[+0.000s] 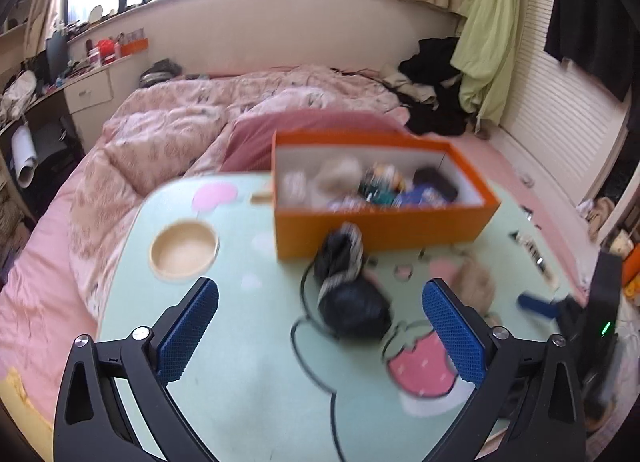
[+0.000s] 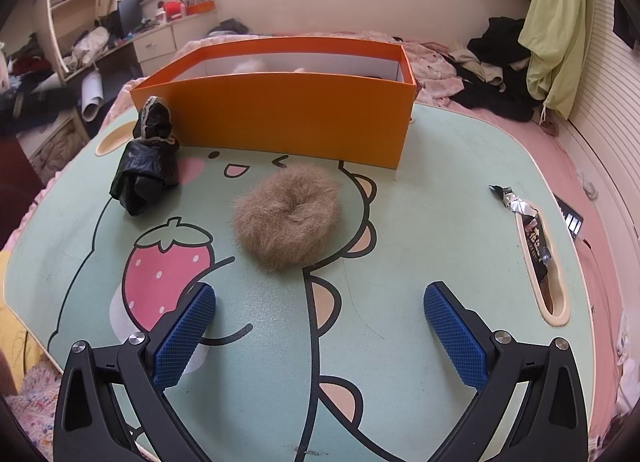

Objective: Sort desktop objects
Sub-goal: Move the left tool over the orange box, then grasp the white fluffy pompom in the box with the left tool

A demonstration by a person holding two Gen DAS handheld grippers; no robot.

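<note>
Right wrist | right gripper (image 2: 320, 326): jaws spread, empty | furry scrunchie (image 2: 288, 218): on table ahead, apart

Hand-held gripper (image 2: 320, 326): black arms, blue textured pads (image 2: 185, 336), silver screws.

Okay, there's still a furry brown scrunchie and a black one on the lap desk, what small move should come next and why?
Probably ease the right hand-held gripper forward and down over the furry brown scrunchie. Its jaws stand open and empty, the scrunchie lies straight ahead between their lines, apart from the orange box where sorted items already sit. The black scrunchie lies off to the left, nearer the left hand-held gripper.
</note>
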